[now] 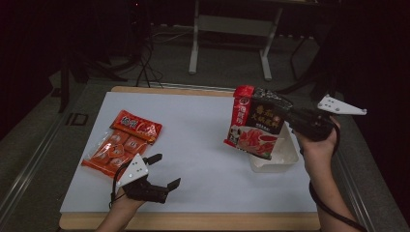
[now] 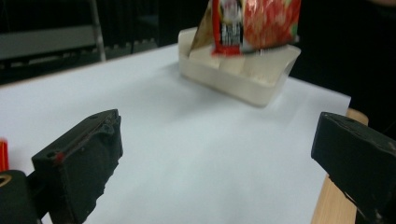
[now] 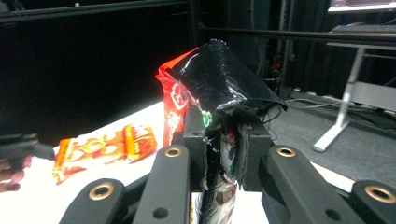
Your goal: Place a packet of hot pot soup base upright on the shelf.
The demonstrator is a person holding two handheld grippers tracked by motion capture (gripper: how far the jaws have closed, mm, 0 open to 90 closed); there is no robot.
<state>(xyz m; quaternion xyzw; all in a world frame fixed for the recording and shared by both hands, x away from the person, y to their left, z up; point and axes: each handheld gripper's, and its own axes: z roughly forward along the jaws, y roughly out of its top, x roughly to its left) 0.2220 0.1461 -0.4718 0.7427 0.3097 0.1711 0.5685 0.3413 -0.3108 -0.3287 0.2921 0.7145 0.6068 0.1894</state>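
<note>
Dark surroundings close in on all sides of the white rectangular tabletop with a light wooden rim (image 1: 203,145); behind its far edge stand the pale metal legs of another desk (image 1: 196,43) on a grey floor; a wide bare stretch of white lies in the middle of the table, between the two hands, and gives free room for moving.

At the right side, near the right edge, sits a shallow translucent white plastic tray (image 1: 285,162); the right gripper (image 1: 285,115) hangs above it, and its jaws stand narrow and pinch the top of a tall glossy black and red food pouch (image 1: 256,123); the pouch hangs in the air, tilted, with its lower end just over the tray; in the right gripper view the crumpled black top of the pouch (image 3: 219,88) rises between the two black jaws.

The left gripper (image 1: 164,171) is low over the front left part of the table, close to the front wooden edge; its jaws stand wide apart with only the bare white surface between them; it holds nothing.

Just beside it, toward the left edge, lies a flat orange and red packet of small wrapped snacks (image 1: 121,142), touching the table.

Both packs carry printed characters; I cannot read them, they are too small and blurred.
</note>
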